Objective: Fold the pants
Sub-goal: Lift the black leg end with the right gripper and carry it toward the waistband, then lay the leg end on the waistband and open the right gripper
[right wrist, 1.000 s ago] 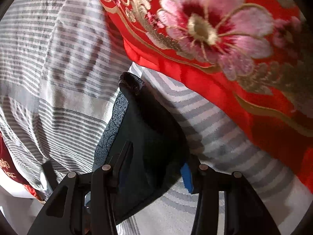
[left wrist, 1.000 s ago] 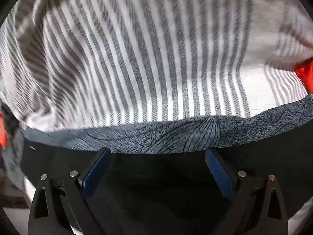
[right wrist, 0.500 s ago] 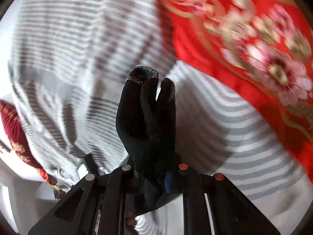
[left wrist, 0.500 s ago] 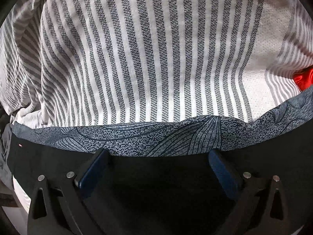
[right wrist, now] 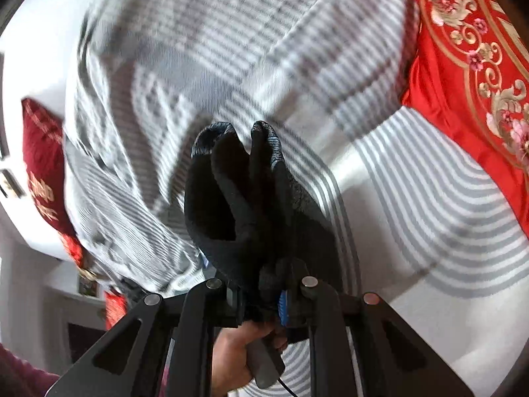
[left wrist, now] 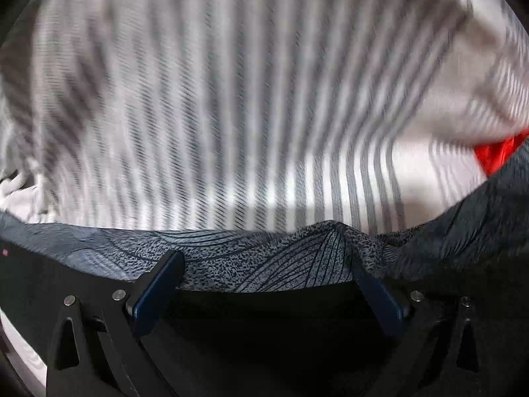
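Note:
The pants are dark fabric with a grey-blue leaf-print edge. In the left wrist view their printed edge [left wrist: 264,258] runs across the frame and buckles upward at the right. My left gripper [left wrist: 264,264] is open, its blue-padded fingers [left wrist: 155,291] wide apart over the dark cloth. In the right wrist view my right gripper [right wrist: 264,294] is shut on a bunched fold of the pants [right wrist: 244,198], which stands up between the jaws, lifted above the bed.
A grey-and-white striped bedsheet [right wrist: 413,182] covers the bed under both grippers and also fills the left wrist view [left wrist: 231,99]. A red floral quilt [right wrist: 472,66] lies at the right. A dark red pillow [right wrist: 43,152] lies at the left.
My right gripper closed on the pants fold and lifted it off the sheet, swinging away from the red quilt. In the left view the pants edge has rumpled and risen at the right.

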A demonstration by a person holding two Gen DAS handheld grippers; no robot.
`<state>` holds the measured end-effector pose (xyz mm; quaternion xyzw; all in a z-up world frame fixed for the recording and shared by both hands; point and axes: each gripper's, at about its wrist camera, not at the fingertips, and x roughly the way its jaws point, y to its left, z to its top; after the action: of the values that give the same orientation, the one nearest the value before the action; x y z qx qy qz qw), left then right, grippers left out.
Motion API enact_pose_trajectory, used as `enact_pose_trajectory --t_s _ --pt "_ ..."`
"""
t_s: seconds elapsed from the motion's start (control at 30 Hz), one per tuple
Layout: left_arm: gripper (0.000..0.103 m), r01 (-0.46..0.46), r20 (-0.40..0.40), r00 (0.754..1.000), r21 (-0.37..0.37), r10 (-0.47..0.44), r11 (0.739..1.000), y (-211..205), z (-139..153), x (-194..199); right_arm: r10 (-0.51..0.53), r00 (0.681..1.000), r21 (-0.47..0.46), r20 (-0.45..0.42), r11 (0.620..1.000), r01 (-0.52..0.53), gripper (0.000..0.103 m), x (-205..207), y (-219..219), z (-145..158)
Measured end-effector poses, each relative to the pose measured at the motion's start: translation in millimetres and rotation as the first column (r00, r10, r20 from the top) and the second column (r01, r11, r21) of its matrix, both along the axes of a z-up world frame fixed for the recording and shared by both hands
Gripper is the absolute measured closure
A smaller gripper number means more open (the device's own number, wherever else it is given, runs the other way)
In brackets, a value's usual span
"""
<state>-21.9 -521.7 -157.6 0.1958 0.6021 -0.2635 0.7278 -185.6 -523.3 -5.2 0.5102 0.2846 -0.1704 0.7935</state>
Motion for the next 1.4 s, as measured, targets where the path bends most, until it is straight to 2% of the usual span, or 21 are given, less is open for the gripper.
enact_pose_trajectory --t_s 0.07,0.13,0.2,0.27,0.37,0.53,0.63,0.77,0.9,1.03,1.1,1.2,1.23,1.27,1.3,1.37,1.4 --pt "0.003 0.001 -0.029 1.000 -0.029 -0.001 1.000 5.8 3.7 7.4 -0.009 1.000 0.025 0.018 1.000 0.008 0.087 3.4 6.5 -0.5" --pt "0.004 -0.022 -0.089 0.996 -0.123 0.011 0.992 21.2 13.4 21.6 -0.009 1.000 0.011 0.025 1.000 0.009 0.087 8.9 14.7 6.6" --pt "0.004 -0.039 -0.133 0.991 -0.183 0.014 0.982 35.3 21.1 32.1 0.015 1.000 -0.013 0.020 1.000 -0.014 0.087 19.8 24.1 13.9" --pt "0.004 -0.033 -0.164 0.986 -0.220 -0.004 0.975 47.2 27.1 38.8 0.045 0.999 -0.035 0.005 0.998 -0.045 0.087 30.7 34.4 18.0" --pt "0.004 -0.023 -0.169 0.985 -0.260 -0.022 0.965 67.6 36.7 48.1 0.080 0.997 -0.058 -0.015 0.995 -0.081 0.087 44.4 51.0 21.9" --pt "0.004 -0.089 -0.201 0.979 -0.319 0.024 0.944 122.8 49.5 78.6 0.145 0.989 -0.080 -0.038 0.986 -0.147 0.086 69.9 81.3 25.9" --pt "0.004 -0.125 -0.200 0.978 -0.321 0.062 0.939 154.5 53.5 99.2 0.186 0.981 -0.090 -0.064 0.978 -0.191 0.086 90.1 99.6 23.2" --pt "0.004 -0.140 -0.144 0.984 -0.289 0.102 0.947 202.4 58.1 125.3 0.224 0.968 -0.113 -0.115 0.965 -0.237 0.086 115.1 125.6 12.2" --pt "0.004 -0.208 -0.117 0.976 -0.271 0.182 0.940 261.0 60.3 161.1 0.251 0.951 -0.104 -0.182 0.956 -0.273 0.086 141.3 151.6 -13.9" --pt "0.004 -0.236 -0.055 0.972 -0.237 0.230 0.942 320.0 68.3 188.8 0.279 0.902 -0.132 -0.330 0.932 -0.337 0.086 174.5 183.5 -53.3" --pt "0.004 -0.229 -0.029 0.973 -0.218 0.228 0.949 343.0 74.8 187.0 0.288 0.872 -0.152 -0.396 0.916 -0.371 0.085 187.9 197.7 -69.5" --pt "0.004 -0.224 -0.015 0.974 -0.193 0.225 0.955 373.2 75.9 192.5 0.293 0.796 -0.194 -0.530 0.872 -0.450 0.077 209.1 226.9 -93.9" --pt "0.004 -0.224 -0.015 0.974 -0.188 0.225 0.956 366.7 79.7 179.7 0.289 0.773 -0.213 -0.565 0.854 -0.475 0.072 213.8 235.6 -97.2" --pt "0.004 -0.226 -0.018 0.974 -0.183 0.227 0.957 368.8 79.3 176.9 0.287 0.753 -0.231 -0.592 0.835 -0.499 0.062 217.4 243.2 -98.6" --pt "0.004 -0.228 -0.021 0.973 -0.179 0.228 0.957 367.5 74.2 177.1 0.290 0.740 -0.245 -0.607 0.818 -0.521 0.056 220.7 251.2 -97.7" --pt "0.004 -0.230 -0.024 0.973 -0.172 0.230 0.958 366.2 68.6 175.4 0.308 0.729 -0.259 -0.611 0.793 -0.552 0.035 224.1 263.2 -91.9" --pt "0.004 -0.228 -0.022 0.973 -0.168 0.228 0.959 361.9 61.3 173.5 0.331 0.730 -0.263 -0.598 0.779 -0.569 0.033 224.6 270.6 -85.8"
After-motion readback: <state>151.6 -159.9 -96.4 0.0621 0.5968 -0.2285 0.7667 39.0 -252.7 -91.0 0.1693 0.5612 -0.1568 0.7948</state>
